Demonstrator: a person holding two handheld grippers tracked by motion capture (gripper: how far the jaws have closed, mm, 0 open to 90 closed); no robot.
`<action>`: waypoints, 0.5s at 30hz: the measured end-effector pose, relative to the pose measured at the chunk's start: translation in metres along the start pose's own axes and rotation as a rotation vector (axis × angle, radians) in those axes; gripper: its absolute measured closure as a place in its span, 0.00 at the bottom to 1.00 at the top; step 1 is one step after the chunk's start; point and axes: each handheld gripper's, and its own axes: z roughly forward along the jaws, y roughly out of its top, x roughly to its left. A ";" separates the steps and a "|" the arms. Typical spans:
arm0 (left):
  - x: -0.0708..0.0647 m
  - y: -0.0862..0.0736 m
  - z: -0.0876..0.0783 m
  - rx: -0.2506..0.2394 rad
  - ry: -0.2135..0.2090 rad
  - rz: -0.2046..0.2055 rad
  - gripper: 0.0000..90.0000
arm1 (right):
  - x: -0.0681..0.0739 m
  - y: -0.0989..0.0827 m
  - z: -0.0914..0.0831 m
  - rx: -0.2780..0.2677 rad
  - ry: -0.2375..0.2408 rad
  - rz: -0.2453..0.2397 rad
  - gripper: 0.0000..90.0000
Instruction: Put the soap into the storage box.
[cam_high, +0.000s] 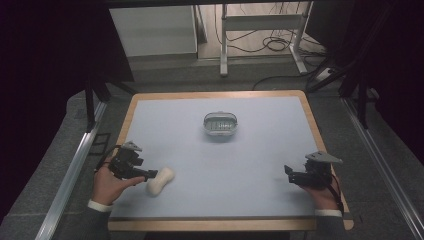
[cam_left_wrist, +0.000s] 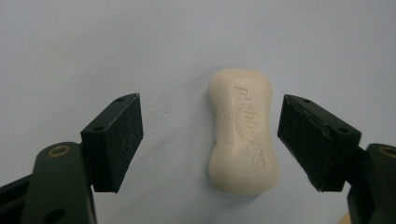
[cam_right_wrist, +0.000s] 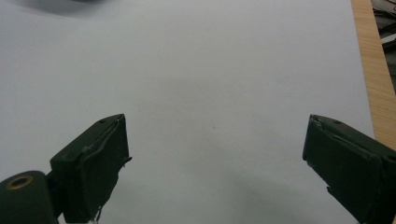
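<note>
left gripper view shows the left gripper (cam_left_wrist: 210, 140) released, jaws spread wide, with the bar of soap (cam_left_wrist: 243, 130) lying flat on the table (cam_left_wrist: 93, 46) between them, nearer the right jaw, touching neither. right gripper (cam_right_wrist: 215, 158) is also released, jaws wide over bare table.

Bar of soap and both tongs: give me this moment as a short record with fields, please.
work in hand: left tongs approaching a bar of soap
soap: cream, waisted, embossed lettering on top, lying flat on the pale blue mat, near the front left
left tongs: open, jaws either side of the soap, not touching it
right tongs: open, over bare mat near the front right
soap dish: grey oval, slotted, mid-table, farther back
table edge: wood, around the mat
</note>
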 end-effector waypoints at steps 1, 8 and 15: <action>-0.001 0.001 0.002 0.007 0.001 0.000 0.25 | 0.000 0.000 0.000 0.000 -0.001 -0.002 0.07; -0.007 0.003 0.010 0.040 0.006 0.017 0.25 | 0.001 0.000 0.000 0.002 0.001 -0.006 0.07; -0.012 0.001 0.022 0.089 0.016 0.033 0.25 | 0.002 -0.001 0.001 0.006 0.000 -0.008 0.07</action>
